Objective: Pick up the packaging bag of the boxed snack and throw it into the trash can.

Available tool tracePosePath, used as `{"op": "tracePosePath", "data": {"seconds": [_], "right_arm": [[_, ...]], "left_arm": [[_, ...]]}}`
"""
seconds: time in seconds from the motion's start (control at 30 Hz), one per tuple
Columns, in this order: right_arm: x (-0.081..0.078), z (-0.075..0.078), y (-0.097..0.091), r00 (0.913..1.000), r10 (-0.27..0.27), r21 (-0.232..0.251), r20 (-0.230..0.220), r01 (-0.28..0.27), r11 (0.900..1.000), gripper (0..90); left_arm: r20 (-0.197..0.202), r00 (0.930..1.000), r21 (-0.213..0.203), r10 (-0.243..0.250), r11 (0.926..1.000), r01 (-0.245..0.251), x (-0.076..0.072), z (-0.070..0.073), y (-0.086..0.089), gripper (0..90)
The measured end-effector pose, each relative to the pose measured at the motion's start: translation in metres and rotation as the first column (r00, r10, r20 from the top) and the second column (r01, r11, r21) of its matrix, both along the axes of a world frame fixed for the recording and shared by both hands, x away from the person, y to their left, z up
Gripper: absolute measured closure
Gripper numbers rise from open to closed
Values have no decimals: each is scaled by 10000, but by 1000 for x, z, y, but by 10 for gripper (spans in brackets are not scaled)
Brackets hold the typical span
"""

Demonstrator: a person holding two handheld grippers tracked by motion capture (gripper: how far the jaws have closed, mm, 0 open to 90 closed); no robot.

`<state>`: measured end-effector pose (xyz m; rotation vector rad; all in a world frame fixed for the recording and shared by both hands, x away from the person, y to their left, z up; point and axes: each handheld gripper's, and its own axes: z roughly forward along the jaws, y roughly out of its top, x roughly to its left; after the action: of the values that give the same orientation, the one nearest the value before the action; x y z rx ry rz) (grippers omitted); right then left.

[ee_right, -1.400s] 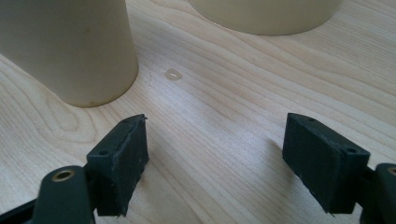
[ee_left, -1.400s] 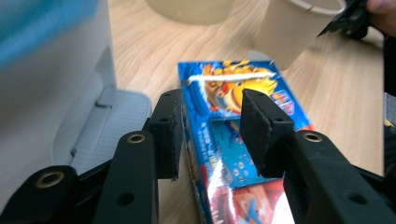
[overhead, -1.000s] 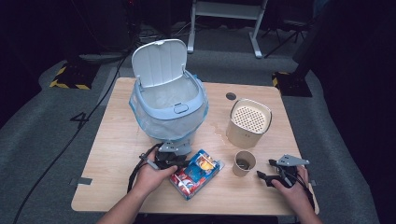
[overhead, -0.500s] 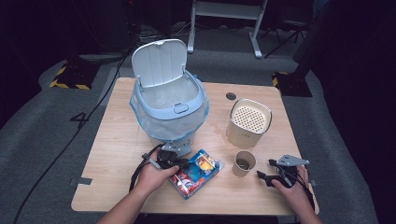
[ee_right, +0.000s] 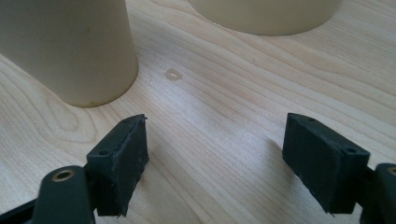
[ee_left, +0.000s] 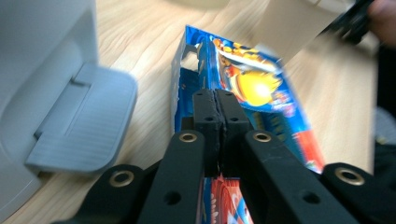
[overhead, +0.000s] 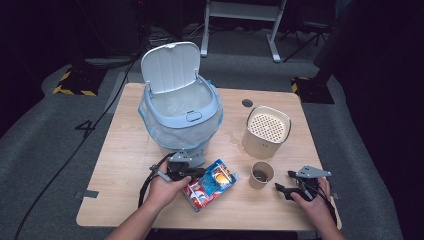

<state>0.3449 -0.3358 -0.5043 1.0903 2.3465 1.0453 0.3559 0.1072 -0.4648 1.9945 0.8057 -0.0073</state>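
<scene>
High view: left claw (overhead: 196,172) pinches snack packet (overhead: 211,183) edge; right claw (overhead: 286,191) wide

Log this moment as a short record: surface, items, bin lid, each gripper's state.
surface: wooden table
items: bin; snack packet; paper cup; beige canister
bin lid: open, tilted back
left gripper: jaws closed, over the snack packet; whether they pinch it cannot be told
right gripper: open, holding nothing, on the table near the paper cup
</scene>
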Motion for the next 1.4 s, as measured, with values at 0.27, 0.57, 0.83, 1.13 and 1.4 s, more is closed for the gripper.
{"op": "tracePosePath", "data": {"seconds": [0.27,0.57,0.83,1.13,1.4], "right_arm": [[0,0,0,10000,-1,1,1,1,10000,223],[0,0,0,10000,0,1,1,0,10000,222],[0,0,0,10000,-3,6,-6,3,10000,222],[0,0,0,10000,-2,1,1,2,10000,222],[0,0,0,10000,1,0,3,-1,10000,223]], "left_arm": [[599,9979,-199,-229,9995,241,-6,13,-3,899],[1926,9813,-974,-9,9950,200,-15,38,-1,900],[2638,9645,-1607,144,9866,292,-19,60,4,900],[3252,9455,-1934,171,9799,488,-17,88,8,900],[3789,9254,-2044,127,9764,703,-15,114,9,900]]}}
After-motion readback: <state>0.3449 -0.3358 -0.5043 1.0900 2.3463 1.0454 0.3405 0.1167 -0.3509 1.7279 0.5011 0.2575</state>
